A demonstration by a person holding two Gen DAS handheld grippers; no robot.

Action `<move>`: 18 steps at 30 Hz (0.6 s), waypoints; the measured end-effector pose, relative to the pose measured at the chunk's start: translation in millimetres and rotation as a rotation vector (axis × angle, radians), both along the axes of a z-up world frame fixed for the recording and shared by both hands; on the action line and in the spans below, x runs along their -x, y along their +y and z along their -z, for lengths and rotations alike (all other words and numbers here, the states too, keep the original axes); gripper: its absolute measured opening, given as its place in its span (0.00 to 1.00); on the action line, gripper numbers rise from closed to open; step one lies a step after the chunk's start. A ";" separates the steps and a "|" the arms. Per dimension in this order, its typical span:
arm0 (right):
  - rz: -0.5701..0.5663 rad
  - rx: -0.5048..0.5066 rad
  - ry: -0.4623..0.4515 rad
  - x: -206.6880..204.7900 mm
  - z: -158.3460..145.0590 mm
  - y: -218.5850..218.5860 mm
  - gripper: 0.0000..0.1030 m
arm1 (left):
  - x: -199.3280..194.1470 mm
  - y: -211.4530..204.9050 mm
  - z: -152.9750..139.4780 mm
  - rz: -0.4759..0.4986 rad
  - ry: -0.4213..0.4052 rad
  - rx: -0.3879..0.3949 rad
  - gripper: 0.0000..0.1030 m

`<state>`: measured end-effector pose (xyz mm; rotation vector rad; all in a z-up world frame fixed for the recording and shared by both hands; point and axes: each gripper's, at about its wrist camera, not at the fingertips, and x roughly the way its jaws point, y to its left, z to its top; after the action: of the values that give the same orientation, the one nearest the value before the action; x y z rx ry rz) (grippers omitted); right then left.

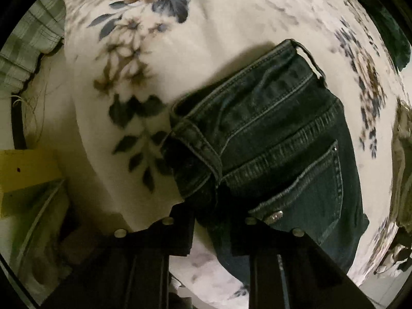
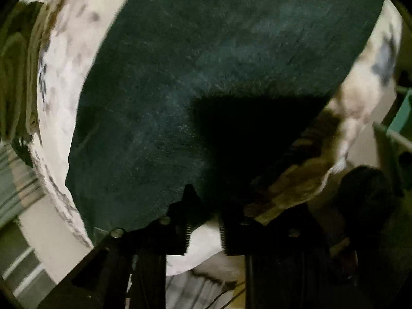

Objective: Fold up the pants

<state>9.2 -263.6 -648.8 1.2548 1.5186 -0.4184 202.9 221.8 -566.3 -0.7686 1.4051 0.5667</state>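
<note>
Dark blue jeans [image 1: 270, 128] lie on a white floral blanket [image 1: 180, 51]. The left wrist view shows their waistband, a belt loop and a back pocket [image 1: 309, 193]. My left gripper [image 1: 216, 211] points down at the waistband's near corner and is shut on a fold of denim there. In the right wrist view a wide stretch of the jeans [image 2: 206, 51] covers the blanket [image 2: 64, 77]. My right gripper [image 2: 206, 206] sits at the denim's near edge, its jaws nearly together with the dark edge between the fingertips. Deep shadow hides the exact contact.
Green checked cloth [image 1: 31, 38] lies past the blanket's left edge, above a yellow-green object [image 1: 25, 170]. An olive cloth pile [image 2: 15, 77] sits at the blanket's far side. Teal furniture [image 2: 404, 110] and a dark rounded shape [image 2: 365, 206] stand off the bed's right edge.
</note>
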 end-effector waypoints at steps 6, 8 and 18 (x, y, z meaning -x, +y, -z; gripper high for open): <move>-0.117 -0.003 0.026 -20.9 7.7 7.9 0.15 | -8.4 -19.6 -28.0 0.166 0.021 -0.128 0.16; -0.166 -0.069 -0.012 -26.3 6.5 5.1 0.26 | -8.0 -39.7 -44.7 0.254 0.026 -0.187 0.17; 0.155 0.173 -0.144 63.2 -53.6 -203.0 0.54 | -16.4 -218.0 -54.8 0.644 -0.032 -0.188 0.52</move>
<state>-54.0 -466.7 -595.3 1.2421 1.2419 -0.5377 219.3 3.8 -511.5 -0.1484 1.4462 0.1746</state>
